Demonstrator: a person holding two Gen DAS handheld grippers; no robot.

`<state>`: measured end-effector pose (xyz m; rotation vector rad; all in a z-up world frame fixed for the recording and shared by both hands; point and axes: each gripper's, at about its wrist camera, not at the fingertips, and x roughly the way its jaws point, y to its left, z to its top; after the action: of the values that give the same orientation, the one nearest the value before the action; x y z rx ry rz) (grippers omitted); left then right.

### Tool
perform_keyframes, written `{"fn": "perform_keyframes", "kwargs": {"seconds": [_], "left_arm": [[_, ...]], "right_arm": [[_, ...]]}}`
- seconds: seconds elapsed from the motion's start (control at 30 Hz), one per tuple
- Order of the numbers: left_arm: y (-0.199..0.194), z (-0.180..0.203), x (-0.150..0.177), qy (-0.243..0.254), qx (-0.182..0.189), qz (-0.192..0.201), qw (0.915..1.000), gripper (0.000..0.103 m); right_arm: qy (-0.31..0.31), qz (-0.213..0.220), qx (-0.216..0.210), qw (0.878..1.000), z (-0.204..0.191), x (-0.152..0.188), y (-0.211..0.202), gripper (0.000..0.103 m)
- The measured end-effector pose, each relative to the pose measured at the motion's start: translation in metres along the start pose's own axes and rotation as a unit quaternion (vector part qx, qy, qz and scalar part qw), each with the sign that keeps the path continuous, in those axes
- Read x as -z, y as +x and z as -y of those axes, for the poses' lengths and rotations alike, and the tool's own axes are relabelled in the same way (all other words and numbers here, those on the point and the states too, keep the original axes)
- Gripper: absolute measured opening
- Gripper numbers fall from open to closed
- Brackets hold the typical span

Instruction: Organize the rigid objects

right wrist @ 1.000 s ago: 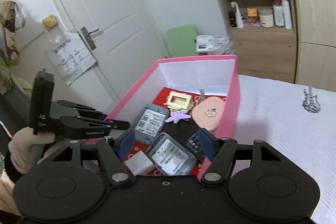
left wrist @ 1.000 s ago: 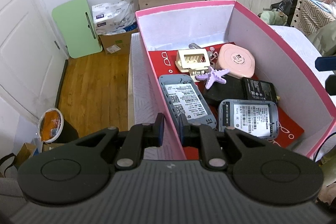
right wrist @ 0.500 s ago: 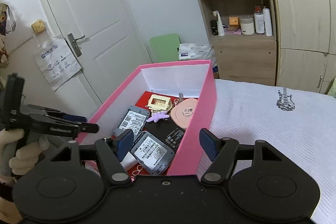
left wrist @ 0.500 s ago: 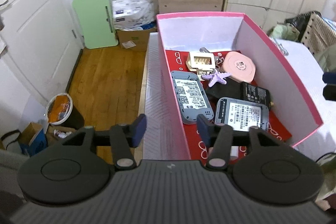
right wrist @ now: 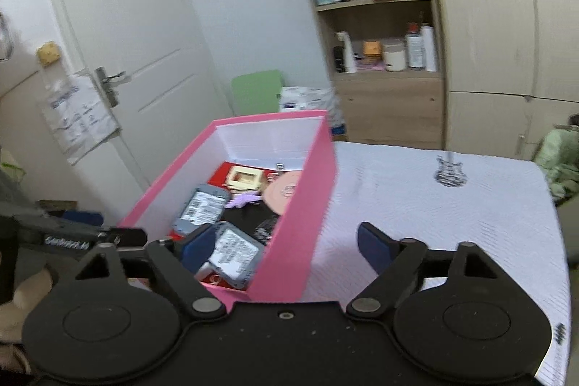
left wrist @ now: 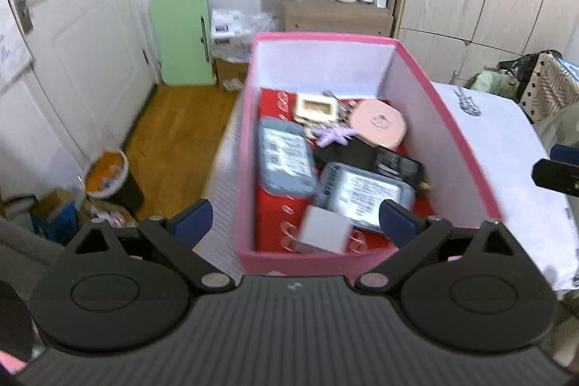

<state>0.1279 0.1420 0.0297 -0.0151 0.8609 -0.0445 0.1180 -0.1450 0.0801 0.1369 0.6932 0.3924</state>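
Both claws gaping, empty – left claw (left wrist: 295, 217), right claw (right wrist: 286, 243); pink cardboard box (left wrist: 362, 255) w/ flat grey devices.

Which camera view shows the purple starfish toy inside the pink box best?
The left wrist view: the purple starfish toy lies unobstructed, seen from above. In the right wrist view it is smaller, seen obliquely beside the pink box wall.
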Motion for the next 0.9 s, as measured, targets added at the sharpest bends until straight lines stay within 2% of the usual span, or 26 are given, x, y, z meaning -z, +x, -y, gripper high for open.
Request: {"fn": "perform_keyframes", "kwargs": {"seconds": [0.23,0.37,0.57,0.67,0.8,0.9], "left_arm": [[-0.005,0.028,0.015,-0.020,-0.005,0.007,0.9998,0.099],[-0.008,0.040,0.018,-0.015,-0.011,0.005,0.9998,0.099],[-0.011,0.057,0.027,0.003,-0.015,0.005,0.9999,0.099],[-0.010,0.064,0.030,0.003,-0.016,0.006,0.9999,0.099],[-0.006,0.071,0.034,-0.001,-0.040,0.008,0.9992,0.100],[-0.004,0.075,0.036,-0.006,-0.039,0.004,0.9992,0.100]], "right_arm": [[-0.010,-0.003,0.051,0.999,0.005,0.004,-0.021,0.096],[0.006,-0.007,0.066,0.998,0.014,0.007,-0.031,0.097],[0.011,-0.009,0.129,0.992,0.023,0.012,-0.037,0.097],[0.019,-0.010,0.125,0.992,0.028,0.016,-0.041,0.097],[0.020,-0.012,0.125,0.992,0.030,0.021,-0.045,0.097],[0.012,-0.012,0.130,0.991,0.029,0.025,-0.047,0.097]]}}
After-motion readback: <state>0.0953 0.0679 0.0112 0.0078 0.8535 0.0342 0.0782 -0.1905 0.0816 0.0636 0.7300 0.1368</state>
